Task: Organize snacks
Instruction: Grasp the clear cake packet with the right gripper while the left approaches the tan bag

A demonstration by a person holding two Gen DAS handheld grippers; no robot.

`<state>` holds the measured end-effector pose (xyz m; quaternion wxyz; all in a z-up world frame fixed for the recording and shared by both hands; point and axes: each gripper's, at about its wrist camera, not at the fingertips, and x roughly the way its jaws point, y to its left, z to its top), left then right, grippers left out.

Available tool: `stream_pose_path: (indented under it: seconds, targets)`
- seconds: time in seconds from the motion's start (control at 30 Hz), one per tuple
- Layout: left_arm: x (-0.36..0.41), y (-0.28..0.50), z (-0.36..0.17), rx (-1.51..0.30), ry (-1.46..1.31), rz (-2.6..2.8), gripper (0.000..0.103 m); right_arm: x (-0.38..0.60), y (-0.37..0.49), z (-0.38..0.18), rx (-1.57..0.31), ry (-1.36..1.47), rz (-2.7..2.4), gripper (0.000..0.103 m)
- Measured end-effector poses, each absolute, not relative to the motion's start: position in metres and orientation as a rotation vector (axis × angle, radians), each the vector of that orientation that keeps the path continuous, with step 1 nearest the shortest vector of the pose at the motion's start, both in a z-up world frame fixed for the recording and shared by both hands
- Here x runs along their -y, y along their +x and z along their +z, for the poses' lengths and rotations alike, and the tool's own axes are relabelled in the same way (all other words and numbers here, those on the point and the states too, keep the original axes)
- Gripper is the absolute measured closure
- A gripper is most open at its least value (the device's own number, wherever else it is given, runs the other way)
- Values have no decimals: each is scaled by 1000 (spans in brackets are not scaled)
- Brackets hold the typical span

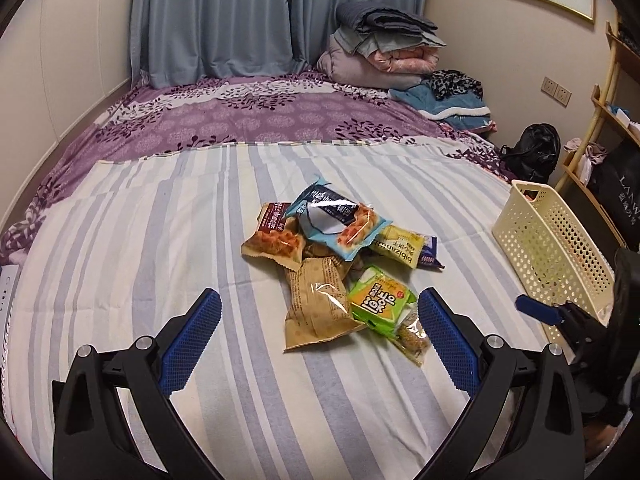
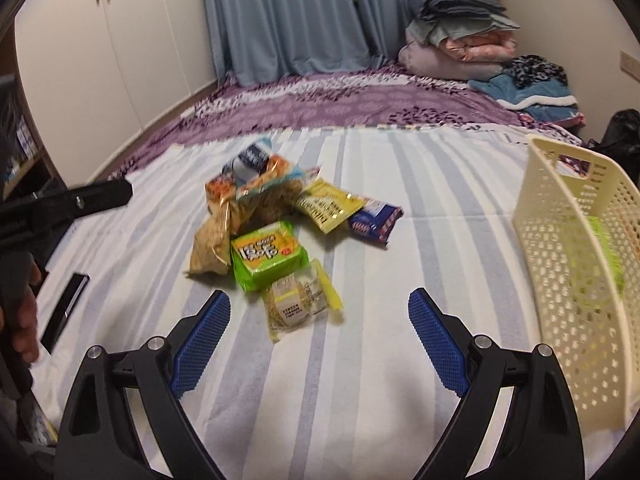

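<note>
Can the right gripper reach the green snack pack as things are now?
Probably yes: the right gripper is open and empty, and the green snack pack lies just ahead at the pile's near edge, with only a small clear packet before it.

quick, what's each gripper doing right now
left gripper: open, holding nothing
right gripper: open, holding nothing

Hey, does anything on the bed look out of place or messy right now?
Yes. The snack packets lie in a loose, overlapping heap in the middle of the striped sheet, not in the cream basket off to the side, which seems to hold just one green item. No packet looks torn or spilled. Both grippers are open and empty.
</note>
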<state>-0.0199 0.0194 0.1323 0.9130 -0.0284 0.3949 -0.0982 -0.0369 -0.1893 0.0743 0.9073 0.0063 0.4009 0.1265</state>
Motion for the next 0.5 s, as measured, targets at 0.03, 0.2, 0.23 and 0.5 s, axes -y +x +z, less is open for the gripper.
stream_pose_path:
  seconds: [0.03,0.2,0.23,0.5]
  targets:
    - [-20,-18,130,-819,-60,-200,3,185,-33,70,-838,4,268,13]
    - [-23,-8,120,-843,-64,-189,3,168,-15,49,-872,-54,303,15]
    - [-23,-5,118,-849,-64,-188,3,165,-11,45,-880,-63,306,15]
    - [-25,5,103,-889,-72,-180,3,160,9,20,-947,-84,310,27]
